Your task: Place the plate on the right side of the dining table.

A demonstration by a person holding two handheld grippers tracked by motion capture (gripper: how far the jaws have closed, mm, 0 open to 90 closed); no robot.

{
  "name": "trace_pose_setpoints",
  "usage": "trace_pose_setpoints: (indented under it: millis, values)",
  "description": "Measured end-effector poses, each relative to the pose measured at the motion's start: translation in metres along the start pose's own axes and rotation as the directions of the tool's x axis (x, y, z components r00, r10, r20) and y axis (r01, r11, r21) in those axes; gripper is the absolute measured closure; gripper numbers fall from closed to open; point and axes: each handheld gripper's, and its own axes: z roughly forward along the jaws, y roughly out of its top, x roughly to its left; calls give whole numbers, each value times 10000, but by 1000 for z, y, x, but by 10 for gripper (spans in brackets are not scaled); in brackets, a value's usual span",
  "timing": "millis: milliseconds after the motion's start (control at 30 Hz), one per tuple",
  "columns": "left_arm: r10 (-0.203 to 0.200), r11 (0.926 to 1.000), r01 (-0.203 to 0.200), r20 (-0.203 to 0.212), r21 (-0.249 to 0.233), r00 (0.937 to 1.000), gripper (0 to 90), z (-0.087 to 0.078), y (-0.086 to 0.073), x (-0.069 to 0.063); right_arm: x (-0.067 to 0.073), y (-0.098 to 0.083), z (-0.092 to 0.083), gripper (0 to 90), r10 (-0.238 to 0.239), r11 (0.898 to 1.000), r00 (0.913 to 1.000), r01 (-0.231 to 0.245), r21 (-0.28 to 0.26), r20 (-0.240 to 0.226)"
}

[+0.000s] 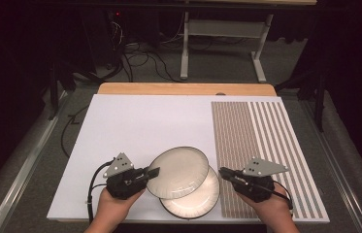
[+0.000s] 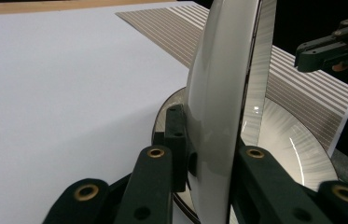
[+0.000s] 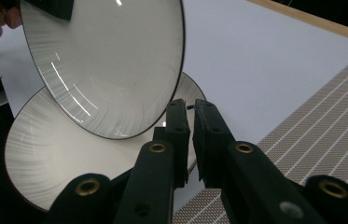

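Two pale plates with dark rims are near the mat's front edge. The lower plate (image 1: 203, 196) (image 2: 293, 140) (image 3: 45, 154) lies flat. The upper plate (image 1: 177, 172) (image 2: 218, 93) (image 3: 111, 60) is lifted and tilted over it, and my left gripper (image 1: 155, 171) (image 2: 209, 140) is shut on its left rim. That gripper's tip (image 3: 50, 9) also shows at the top left of the right gripper view. My right gripper (image 1: 222, 172) (image 3: 191, 109) (image 2: 302, 58) hovers just right of the lower plate's rim. Its jaws are a narrow slit apart with nothing between them.
The plates rest on a white mat (image 1: 144, 121). A brown-and-white striped mat (image 1: 266, 145) covers the right part under my right hand. A wooden table edge (image 1: 183, 89) runs along the back. Beyond it are a dark floor, cables and a stand's legs (image 1: 184, 53).
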Motion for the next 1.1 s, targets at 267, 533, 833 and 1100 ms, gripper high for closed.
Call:
trace_pose_setpoints:
  millis: [267, 533, 833, 1100]
  values:
    - [371, 9991, -380, -449, -198, 9983, 808, -1, 2, 1, -10, -1, -15, 711, 295, 9987, 9977, -268, -443, 604]
    - [833, 9959, -851, -541, -311, 9951, 806, -3, 2, -3, -22, -4, -29, 542, 846, 9883, 9895, -684, -1364, 1171]
    - [1036, 9939, -1054, -523, -328, 9932, 803, -3, 1, -3, -35, -11, -42, 304, 1258, 9733, 9797, -915, -2105, 1559]
    - [1074, 9935, -1091, -501, -325, 9930, 800, -3, 0, -3, -39, -13, -45, 63, 1655, 9642, 9684, -1191, -2370, 1864]
